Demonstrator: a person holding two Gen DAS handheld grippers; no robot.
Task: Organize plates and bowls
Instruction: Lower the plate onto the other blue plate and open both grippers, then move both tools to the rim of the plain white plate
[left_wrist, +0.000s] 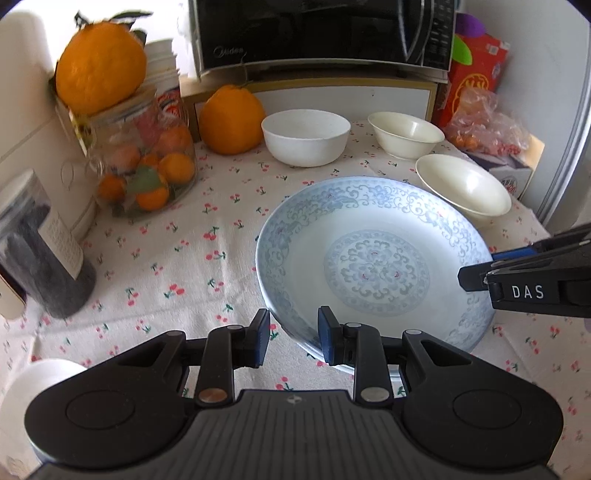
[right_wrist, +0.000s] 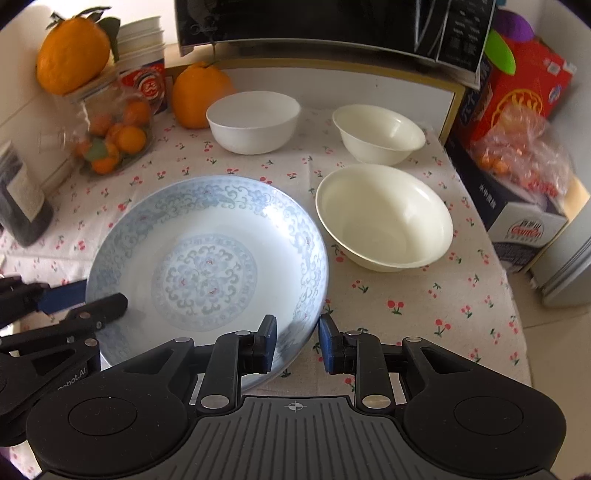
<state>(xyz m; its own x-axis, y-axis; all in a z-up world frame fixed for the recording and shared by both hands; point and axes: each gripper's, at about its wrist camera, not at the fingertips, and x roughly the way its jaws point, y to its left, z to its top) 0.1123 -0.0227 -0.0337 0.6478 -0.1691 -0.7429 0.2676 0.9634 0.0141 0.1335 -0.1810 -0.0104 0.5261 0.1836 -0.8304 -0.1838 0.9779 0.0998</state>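
Left gripper gaping wide, straddling plate rim at 12 o'clock; right gripper likewise wide, rim between fingers.

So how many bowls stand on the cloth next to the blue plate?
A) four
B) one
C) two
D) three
D: one white bowl at the back and two cream bowls to its right, all beside the plate.
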